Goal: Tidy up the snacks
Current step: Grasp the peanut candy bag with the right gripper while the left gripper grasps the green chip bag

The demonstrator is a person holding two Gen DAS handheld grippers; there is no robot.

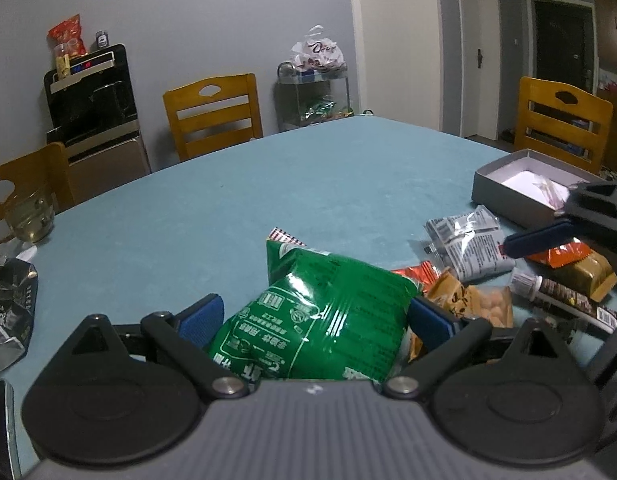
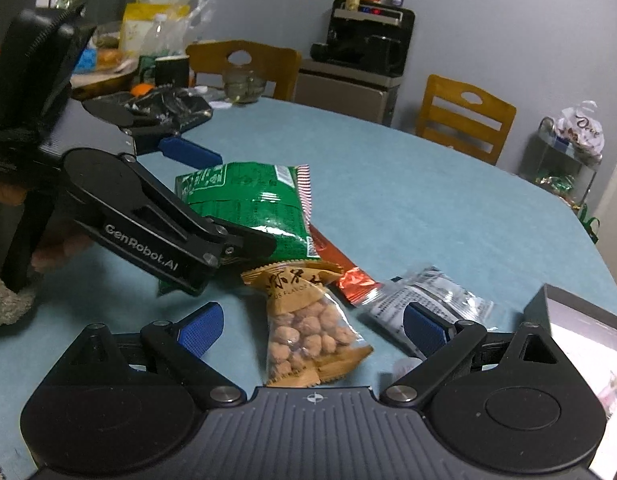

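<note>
A green snack bag lies on the blue table between the wide-open fingers of my left gripper, which straddles it without squeezing; it also shows in the right wrist view. My right gripper is open above a tan bag of coated peanuts, also seen in the left wrist view. A silver packet, also in the left wrist view, and an orange-red packet lie beside it. The left gripper body shows in the right wrist view.
An open grey box stands at the table's right. More snacks lie near it. A glass bowl and a black bag sit at the left. Wooden chairs surround the table.
</note>
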